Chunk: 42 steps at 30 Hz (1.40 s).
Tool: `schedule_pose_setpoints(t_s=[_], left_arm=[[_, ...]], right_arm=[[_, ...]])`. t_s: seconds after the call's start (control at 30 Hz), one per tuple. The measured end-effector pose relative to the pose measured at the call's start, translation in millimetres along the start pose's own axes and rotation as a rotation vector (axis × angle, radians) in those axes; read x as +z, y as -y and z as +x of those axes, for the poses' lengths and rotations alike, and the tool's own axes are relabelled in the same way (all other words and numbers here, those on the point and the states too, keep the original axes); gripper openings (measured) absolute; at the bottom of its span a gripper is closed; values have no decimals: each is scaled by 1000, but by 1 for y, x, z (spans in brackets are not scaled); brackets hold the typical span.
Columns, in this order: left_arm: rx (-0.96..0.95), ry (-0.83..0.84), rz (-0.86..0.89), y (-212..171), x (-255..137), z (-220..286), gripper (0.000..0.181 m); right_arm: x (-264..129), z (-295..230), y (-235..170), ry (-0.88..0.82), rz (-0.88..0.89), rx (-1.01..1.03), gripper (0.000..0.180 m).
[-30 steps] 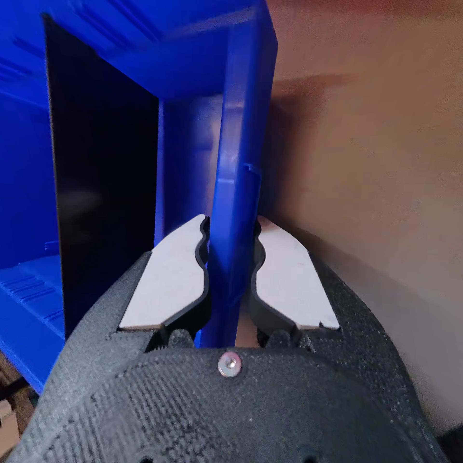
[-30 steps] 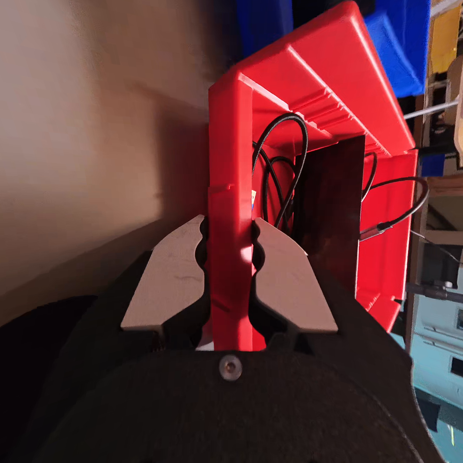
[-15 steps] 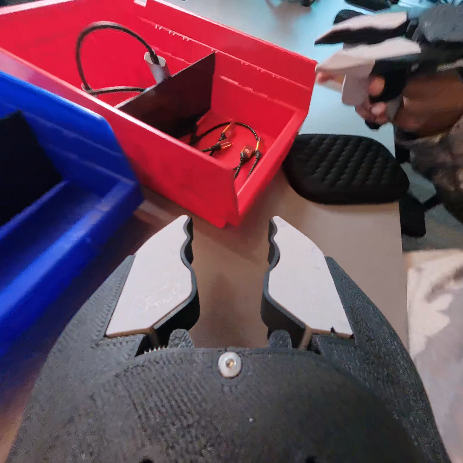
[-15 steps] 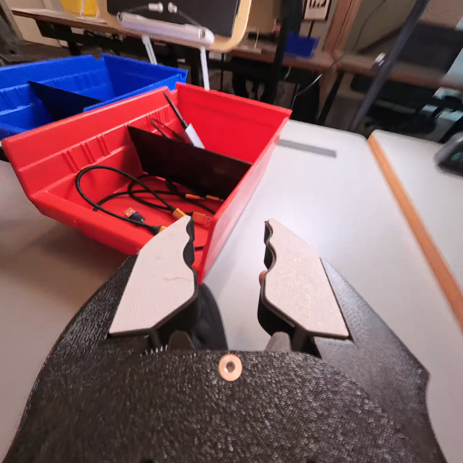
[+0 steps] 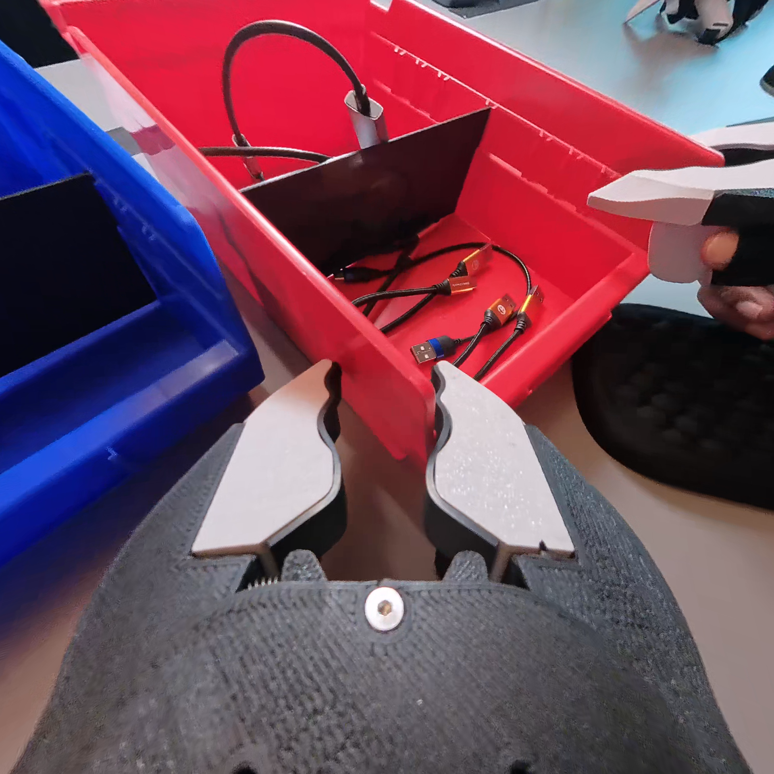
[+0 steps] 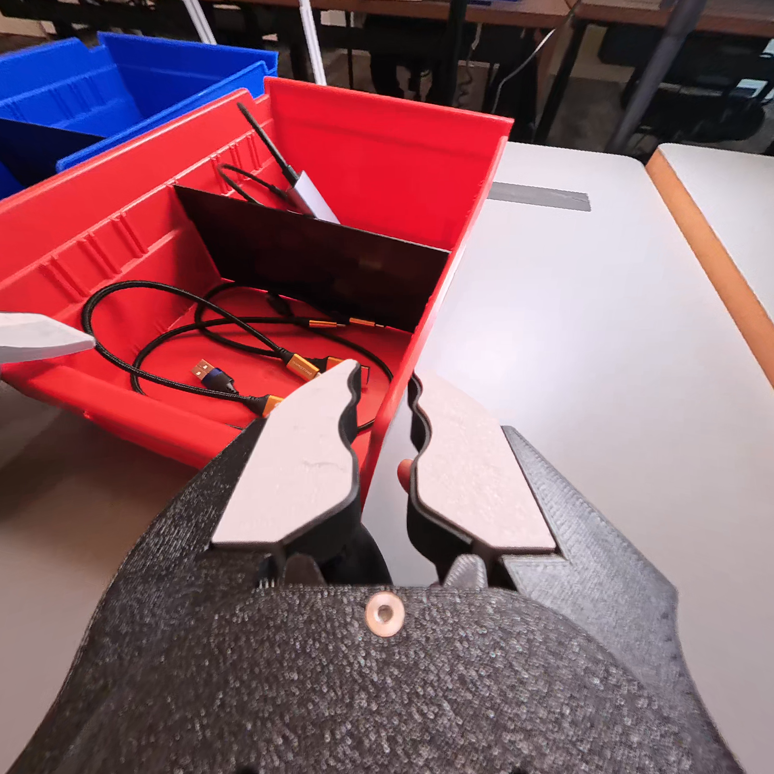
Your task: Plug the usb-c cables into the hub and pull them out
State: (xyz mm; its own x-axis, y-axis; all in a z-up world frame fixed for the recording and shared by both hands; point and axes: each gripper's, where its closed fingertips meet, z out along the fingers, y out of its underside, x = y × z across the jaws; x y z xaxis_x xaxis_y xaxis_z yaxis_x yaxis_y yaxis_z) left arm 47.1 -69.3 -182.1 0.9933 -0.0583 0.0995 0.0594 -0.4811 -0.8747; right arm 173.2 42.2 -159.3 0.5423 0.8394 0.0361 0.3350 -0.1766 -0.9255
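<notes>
While your left gripper (image 5: 383,385) hangs with its jaws parted and nothing between them, its tips sit at the near corner of the red bin (image 5: 377,389), one to each side of it. To the left stands a blue bin (image 5: 125,377). A black divider (image 5: 368,197) splits the red bin. In the near compartment the cables (image 5: 473,289) lie loose, their orange-and-gold plugs pointing several ways, plus one blue-collared plug (image 5: 431,349). In the far compartment the silver hub (image 5: 366,119) leans upright against the divider, its own black lead looping above it. A black mat (image 5: 670,410) lies on the table at right.

From the right wrist view, your right gripper (image 6: 383,387) is also open and empty — its fingers straddle the bin's right wall, the left finger inside. The cables (image 6: 234,331) cross one another in the near compartment; the hub (image 6: 312,197) shows behind the divider.

Nothing is plugged in yet, so I judge this the reach-in stage. Lift the hub out first and steady it with one gripper. Then take a single plug by its metal shell — not the braided cord — choosing one that lies clear of the tangle.
</notes>
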Motion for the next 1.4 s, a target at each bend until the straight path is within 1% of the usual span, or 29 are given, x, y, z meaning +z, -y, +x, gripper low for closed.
schedule_pose_setpoints(t_s=[0.03, 0.17, 0.23, 0.33, 0.4, 0.5, 0.6, 0.7, 0.8, 0.87, 1.0, 1.07, 1.13, 1.17, 1.27, 1.3, 1.4], left_arm=[[1, 6, 4, 1, 0, 1, 41], [15, 1, 26, 8, -1, 9, 39], [35, 5, 60, 20, -9, 14, 38], [61, 21, 136, 49, -30, 16, 37], [68, 37, 187, 69, -50, 13, 37], [57, 98, 275, 95, -89, -3, 37], [19, 198, 362, 111, -138, -34, 39], [-36, 318, 429, 112, -193, -74, 39], [-106, 419, 498, 103, -247, -111, 38], [-143, 483, 526, 91, -279, -135, 37], [-208, 612, 538, 59, -325, -182, 31], [-217, 712, 505, 37, -343, -206, 18], [-261, 755, 471, 12, -351, -226, 14], [-290, 759, 458, -1, -352, -236, 12], [-320, 808, 398, -34, -350, -260, 6], [-324, 818, 385, -41, -350, -264, 5], [-349, 790, 422, -46, -352, -269, 5]], right_arm=[[-2, 3, 0, -20, 4, -2, 16], [-18, 9, 10, -52, 72, 28, 11], [-31, 10, 25, -73, 121, 13, 11], [-50, 4, 58, -78, 196, -12, 12], [-59, -6, 85, -57, 244, -27, 13], [-61, -35, 124, -2, 318, -41, 13], [-53, -83, 160, 92, 375, -40, 15], [-35, -142, 188, 186, 406, -56, 15], [-12, -203, 203, 294, 408, -47, 15], [5, -241, 205, 366, 389, -30, 15], [38, -312, 189, 500, 298, -8, 19], [52, -344, 173, 549, 239, -10, 22], [66, -368, 157, 587, 183, 9, 23], [70, -377, 156, 601, 205, 33, 24], [72, -396, 161, 571, 224, -62, 27], [73, -401, 162, 578, 227, -65, 27], [74, -408, 164, 597, 235, -79, 29]])
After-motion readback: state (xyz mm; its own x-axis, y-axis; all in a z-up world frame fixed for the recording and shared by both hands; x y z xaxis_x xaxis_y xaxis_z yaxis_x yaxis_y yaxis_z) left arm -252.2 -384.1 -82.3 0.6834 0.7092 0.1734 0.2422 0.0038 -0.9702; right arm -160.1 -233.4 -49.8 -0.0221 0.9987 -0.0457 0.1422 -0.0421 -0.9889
